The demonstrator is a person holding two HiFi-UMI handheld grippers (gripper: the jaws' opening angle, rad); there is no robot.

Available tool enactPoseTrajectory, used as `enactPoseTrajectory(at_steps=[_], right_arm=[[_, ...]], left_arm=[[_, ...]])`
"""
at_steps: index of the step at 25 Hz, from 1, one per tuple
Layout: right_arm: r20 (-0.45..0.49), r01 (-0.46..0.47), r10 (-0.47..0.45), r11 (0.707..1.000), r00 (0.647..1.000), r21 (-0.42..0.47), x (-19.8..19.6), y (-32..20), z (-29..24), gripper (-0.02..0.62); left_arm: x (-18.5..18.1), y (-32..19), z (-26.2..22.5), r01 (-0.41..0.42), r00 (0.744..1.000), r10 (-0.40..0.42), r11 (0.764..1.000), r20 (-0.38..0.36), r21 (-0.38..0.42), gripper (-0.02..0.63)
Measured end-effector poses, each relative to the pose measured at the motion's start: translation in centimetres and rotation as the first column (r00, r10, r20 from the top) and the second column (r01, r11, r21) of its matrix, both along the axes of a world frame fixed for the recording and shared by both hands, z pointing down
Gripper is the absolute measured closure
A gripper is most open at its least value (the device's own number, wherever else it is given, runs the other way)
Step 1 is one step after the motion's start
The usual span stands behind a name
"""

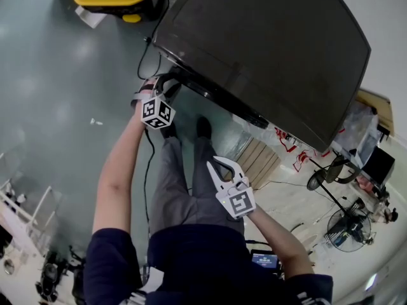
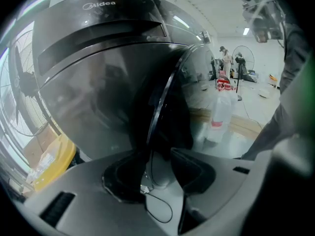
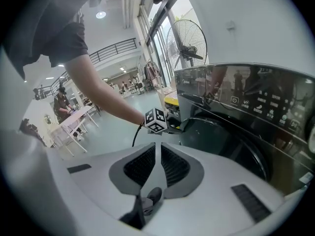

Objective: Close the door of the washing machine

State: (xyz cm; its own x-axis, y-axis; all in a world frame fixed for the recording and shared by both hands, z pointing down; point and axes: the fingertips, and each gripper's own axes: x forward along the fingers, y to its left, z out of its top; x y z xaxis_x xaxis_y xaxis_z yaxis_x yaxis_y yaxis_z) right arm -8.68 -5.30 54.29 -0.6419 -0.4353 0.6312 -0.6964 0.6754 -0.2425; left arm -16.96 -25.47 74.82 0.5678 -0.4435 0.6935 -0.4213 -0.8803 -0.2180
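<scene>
Where the door edge (image 2: 160, 102) runs, the left hand-held gripper's (image 2: 160, 167) jaws straddle it.

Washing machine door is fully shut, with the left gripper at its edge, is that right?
Not shut. The door stands ajar, swung out from the washing machine front; the left gripper view shows this. The left gripper is at its edge, as you said.
</scene>
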Motion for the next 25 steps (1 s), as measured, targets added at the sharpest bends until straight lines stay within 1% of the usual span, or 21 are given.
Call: enactPoseTrajectory(at_steps=[4, 9, 12, 14, 18, 21, 25], right_arm=[[0.008, -0.001, 0.001, 1.000, 1.000, 0.030, -0.4, -0.4, -0.4, 0.541], [0.015, -0.014, 0.014, 0.999, 1.000, 0.038, -0.7, -0.7, -0.9, 0.541], [0.022, -0.028, 0.027, 0.999, 0.999, 0.043, -0.7, -0.8, -1.0, 0.541], [0.021, -0.031, 0.030, 0.998, 0.999, 0.053, -0.7, -0.8, -1.3, 0.541], [0.039, -0.078, 0.075, 0.993, 0.996, 0.088, -0.7, -2.0, -2.4, 0.541], [0.059, -0.123, 0.117, 0.986, 0.991, 0.113, -0.7, -3.1, -3.6, 0.541], [0.074, -0.145, 0.134, 0.977, 0.988, 0.156, -0.7, -4.3, -5.5, 0.543]], left_arm=[[-0.2, 0.0, -0.1, 0.022, 1.000, -0.022, 1.000, -0.006, 0.017, 0.433], [-0.7, 0.1, -0.4, 0.056, 0.998, -0.055, 0.997, -0.022, 0.053, 0.433], [-1.5, -0.2, -1.0, 0.095, 0.995, -0.092, 0.991, -0.038, 0.091, 0.466], [-2.1, 0.0, -1.6, 0.126, 0.991, -0.120, 0.986, -0.059, 0.106, 0.473], [-3.1, 0.8, -3.5, 0.193, 0.978, -0.181, 0.975, -0.108, 0.115, 0.491], [-3.4, 1.4, -6.2, 0.233, 0.965, -0.213, 0.964, -0.156, 0.126, 0.506], [-3.3, 2.4, -10.3, 0.274, 0.947, -0.241, 0.951, -0.214, 0.142, 0.540]])
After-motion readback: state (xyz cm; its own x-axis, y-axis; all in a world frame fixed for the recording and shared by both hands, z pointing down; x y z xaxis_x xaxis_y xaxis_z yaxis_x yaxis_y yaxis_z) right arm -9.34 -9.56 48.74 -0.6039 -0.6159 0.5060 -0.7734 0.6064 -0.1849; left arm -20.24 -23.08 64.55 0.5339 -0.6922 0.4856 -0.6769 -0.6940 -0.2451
